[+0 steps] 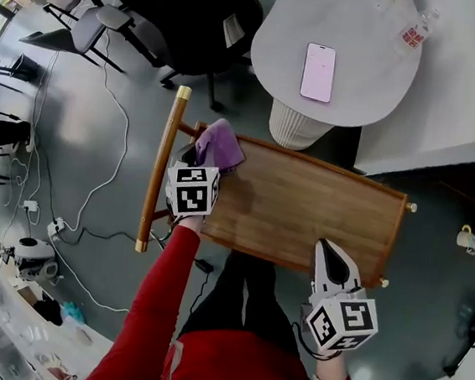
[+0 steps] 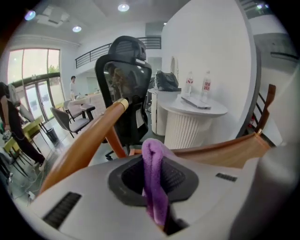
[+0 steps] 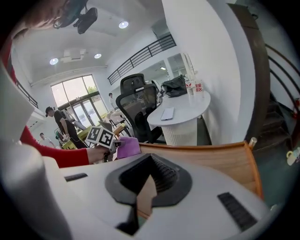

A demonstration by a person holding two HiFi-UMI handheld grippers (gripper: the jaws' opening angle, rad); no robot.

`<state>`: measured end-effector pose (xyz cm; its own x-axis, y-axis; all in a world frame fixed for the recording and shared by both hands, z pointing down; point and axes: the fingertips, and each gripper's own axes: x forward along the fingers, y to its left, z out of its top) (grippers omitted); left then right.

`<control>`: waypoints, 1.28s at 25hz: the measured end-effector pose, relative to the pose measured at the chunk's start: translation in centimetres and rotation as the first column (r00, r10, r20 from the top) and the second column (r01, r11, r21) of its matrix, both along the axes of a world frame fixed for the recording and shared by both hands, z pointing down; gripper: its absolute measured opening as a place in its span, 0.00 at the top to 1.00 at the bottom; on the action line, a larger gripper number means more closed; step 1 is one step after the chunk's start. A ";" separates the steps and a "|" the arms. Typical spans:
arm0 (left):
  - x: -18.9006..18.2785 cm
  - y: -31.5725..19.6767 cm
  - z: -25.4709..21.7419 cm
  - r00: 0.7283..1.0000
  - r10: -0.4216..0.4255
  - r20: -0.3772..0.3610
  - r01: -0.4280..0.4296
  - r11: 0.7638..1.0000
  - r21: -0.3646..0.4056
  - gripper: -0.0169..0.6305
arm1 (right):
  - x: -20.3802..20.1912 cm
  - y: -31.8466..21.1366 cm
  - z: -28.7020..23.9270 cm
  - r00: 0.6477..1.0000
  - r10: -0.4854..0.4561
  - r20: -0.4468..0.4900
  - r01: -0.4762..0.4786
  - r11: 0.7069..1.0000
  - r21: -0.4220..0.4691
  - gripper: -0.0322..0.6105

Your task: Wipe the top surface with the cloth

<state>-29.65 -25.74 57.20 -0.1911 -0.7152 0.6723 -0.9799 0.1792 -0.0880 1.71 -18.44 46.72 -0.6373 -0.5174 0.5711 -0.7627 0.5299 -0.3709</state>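
**A:** Where do we find the cloth?

**B:** The purple cloth (image 1: 218, 145) sits bunched at the far left corner of the wooden trolley top (image 1: 303, 209). It appears to rest on the wood, just beside the brass-tipped handle rail (image 1: 159, 168). The left tool (image 1: 212, 162) has its jaws clamped on a fold of the cloth, which stands upright between the pads in the left gripper view.

**A:** Which way does the work lie from there?

**B:** To our right. The trolley top is a long rectangle, and its long axis runs from the cloth's corner toward the two small knobs at the right end. Nearly all the bare wood lies on that side of the cloth. We judge that the wiping has hardly started, and that the next stroke calls for a drag along the length, away from the rail.

**A:** And the other hand?

**B:** The right tool (image 1: 332, 252) hangs at the near edge, close to the right end and well apart from the cloth. Its jaws are drawn all but together, with nothing between them and only a sliver of wood showing through the gap. The left is the hand on the job, and we reckon the right could steady the trolley if it rolls.

**A:** Anything beyond?

**B:** A round white table (image 1: 355, 37) stands past the far edge with a phone (image 1: 318, 71) on it.
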 end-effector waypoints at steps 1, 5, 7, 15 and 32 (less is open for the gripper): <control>-0.2 0.3 -0.5 1.000 0.006 0.020 -0.006 1.000 0.009 0.89 | -0.1 0.0 -0.1 1.000 0.012 0.000 -0.012 1.000 0.005 0.95; 5.1 0.2 -4.4 0.983 0.180 -0.030 -0.176 0.980 0.093 0.90 | 1.9 1.3 -1.3 0.989 0.145 -0.014 -0.144 0.989 0.024 0.95; 12.0 -0.3 -5.9 0.937 0.328 -0.123 -0.309 0.940 0.146 0.90 | 4.4 2.3 -1.8 0.974 0.226 -0.028 -0.225 0.974 0.033 0.95; 42.5 -0.5 -8.0 0.522 0.689 -0.502 -0.641 0.706 0.301 0.90 | 14.7 7.4 -3.5 0.831 0.553 -0.058 -0.550 0.833 0.060 0.95; 27.6 -0.7 1.7 0.829 0.432 -0.355 -0.464 0.886 -0.004 0.90 | 11.3 5.1 -1.8 0.943 0.332 -0.028 -0.333 0.943 -0.003 0.95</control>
<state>-2.04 -26.49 58.85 0.3833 -0.6035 0.6992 -0.9229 -0.2797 0.2645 13.01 -13.31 44.95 -0.4142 -0.6926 0.5906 -0.9046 0.2416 -0.3511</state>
